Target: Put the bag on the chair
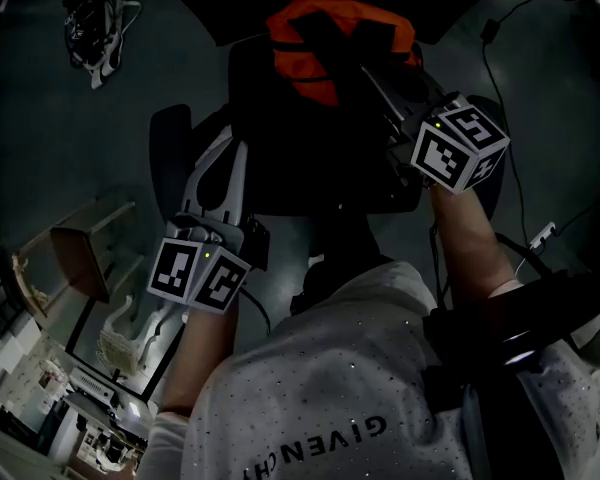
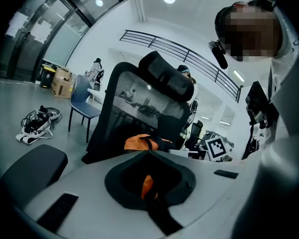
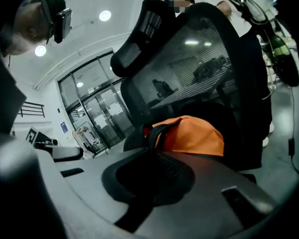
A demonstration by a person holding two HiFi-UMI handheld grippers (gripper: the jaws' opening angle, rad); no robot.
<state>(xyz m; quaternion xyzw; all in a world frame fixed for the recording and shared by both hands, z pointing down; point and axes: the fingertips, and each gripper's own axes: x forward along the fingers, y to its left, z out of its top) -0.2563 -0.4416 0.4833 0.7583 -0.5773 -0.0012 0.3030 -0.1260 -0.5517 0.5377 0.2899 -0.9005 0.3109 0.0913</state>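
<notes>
bag (image 1: 340,48): orange with black straps, over the chair (image 1: 300,173) seat, in front of the mesh backrest; can't tell if it rests there
left gripper (image 2: 149,197): jaws clamped on orange strap (image 2: 147,184) of the bag
right gripper (image 3: 145,184): jaws clamped on black strap (image 3: 164,164)

Head view: from above the person, steeply down onto the chair (image 1: 320,173).
Left gripper view: low, close, near-left, facing the chair's back.
Right gripper view: low, close, near-right.
Shared: chair, orange bag (image 1: 380,28).
</notes>
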